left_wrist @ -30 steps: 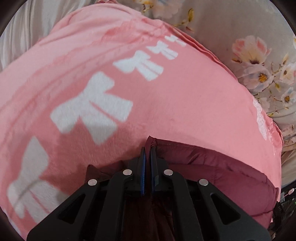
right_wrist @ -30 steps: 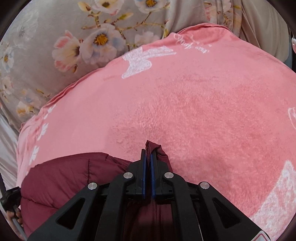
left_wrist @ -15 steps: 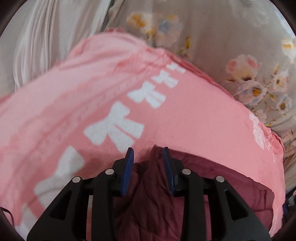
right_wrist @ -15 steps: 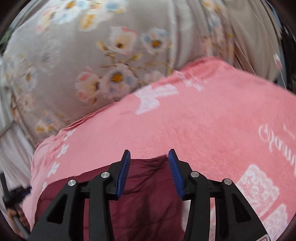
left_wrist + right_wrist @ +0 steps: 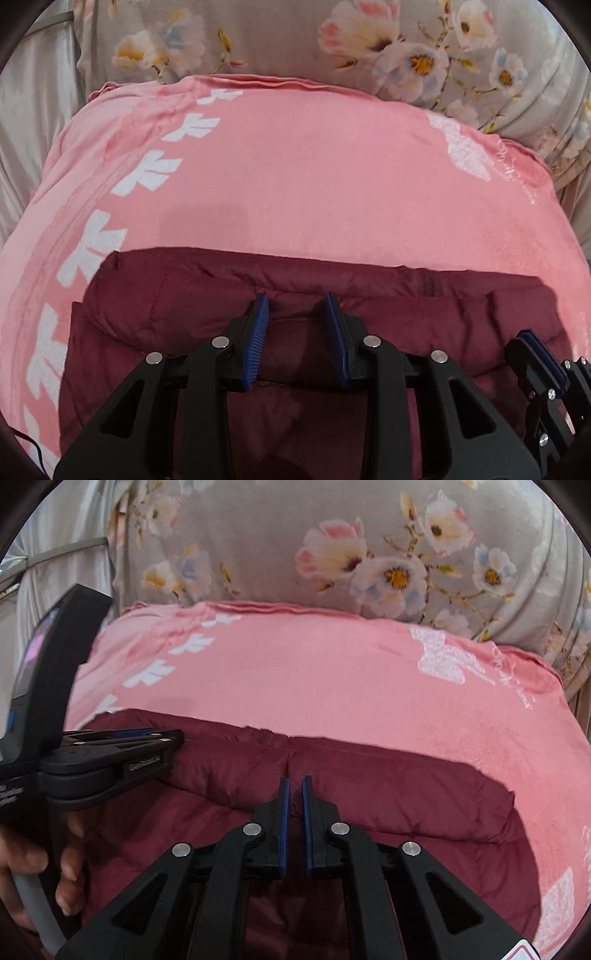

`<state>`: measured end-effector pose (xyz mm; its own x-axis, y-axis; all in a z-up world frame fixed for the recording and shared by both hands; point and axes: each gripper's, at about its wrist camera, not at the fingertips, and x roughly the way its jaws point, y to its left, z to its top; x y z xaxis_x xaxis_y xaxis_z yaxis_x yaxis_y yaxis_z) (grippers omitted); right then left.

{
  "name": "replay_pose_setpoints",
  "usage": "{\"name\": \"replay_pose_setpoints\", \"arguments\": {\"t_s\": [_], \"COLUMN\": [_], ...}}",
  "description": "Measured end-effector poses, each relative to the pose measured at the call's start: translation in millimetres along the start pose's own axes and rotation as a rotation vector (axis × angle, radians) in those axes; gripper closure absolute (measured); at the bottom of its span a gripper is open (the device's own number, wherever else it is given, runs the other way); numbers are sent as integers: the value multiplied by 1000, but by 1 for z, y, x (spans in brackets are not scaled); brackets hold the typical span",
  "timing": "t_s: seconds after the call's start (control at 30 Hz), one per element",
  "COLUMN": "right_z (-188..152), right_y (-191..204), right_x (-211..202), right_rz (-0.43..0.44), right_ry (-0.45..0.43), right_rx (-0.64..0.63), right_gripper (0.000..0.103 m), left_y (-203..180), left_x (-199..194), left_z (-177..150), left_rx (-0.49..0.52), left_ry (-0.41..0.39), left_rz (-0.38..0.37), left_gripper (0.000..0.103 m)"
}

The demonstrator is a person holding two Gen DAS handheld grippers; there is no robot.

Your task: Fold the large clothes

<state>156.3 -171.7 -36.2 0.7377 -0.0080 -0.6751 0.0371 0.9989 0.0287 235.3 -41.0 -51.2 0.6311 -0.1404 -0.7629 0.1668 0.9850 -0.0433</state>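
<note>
In the left wrist view: maroon padded jacket (image 5: 369, 295) lying folded on a pink blanket (image 5: 314, 184), far edge a puffy quilted roll, zipper showing near the right end. Left gripper (image 5: 298, 306) spread wide above that fold, blue pads (image 5: 258, 332) gripping nothing, cloth visible in the gap. Right gripper (image 5: 532, 354) poking in at the lower right edge (only one blue-padded finger seen from here). White bow prints down the blanket's left side; floral sheet (image 5: 406, 55) behind.

In the right wrist view: same jacket (image 5: 388, 786) spread across the near half of the blanket (image 5: 332, 683), seam and zipper running back from the fingertips. Right gripper (image 5: 295, 786) narrowed to a slim gap, no fabric pinched between the pads. Left gripper (image 5: 155, 738) side-on at left, over the jacket's far edge, hand (image 5: 33, 867) on its grip. Floral sheet (image 5: 369, 554) beyond.
</note>
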Motion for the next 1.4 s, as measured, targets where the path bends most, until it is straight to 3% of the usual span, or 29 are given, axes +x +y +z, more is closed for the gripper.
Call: {"name": "replay_pose_setpoints", "arguments": {"t_s": [0.33, 0.8, 0.93, 1.2, 1.4], "right_z": [-14, -19, -21, -30, -41], "right_y": [-1, -8, -7, 26, 53], "right_x": [31, 28, -2, 3, 8], "right_rz": [-19, 0, 118, 123, 13], "right_ry": [71, 56, 34, 67, 43], "right_rx": [17, 54, 162, 96, -56], "right_gripper": [101, 101, 90, 91, 91], "left_y": [-4, -10, -10, 14, 29], "left_x": [21, 28, 28, 0, -11], "left_z": [-9, -18, -19, -19, -32], "left_rx": [1, 18, 15, -75, -40], "left_ry": [-14, -62, -62, -63, -50], "left_rz": [43, 89, 85, -14, 20], "left_gripper": [72, 73, 73, 68, 65]}}
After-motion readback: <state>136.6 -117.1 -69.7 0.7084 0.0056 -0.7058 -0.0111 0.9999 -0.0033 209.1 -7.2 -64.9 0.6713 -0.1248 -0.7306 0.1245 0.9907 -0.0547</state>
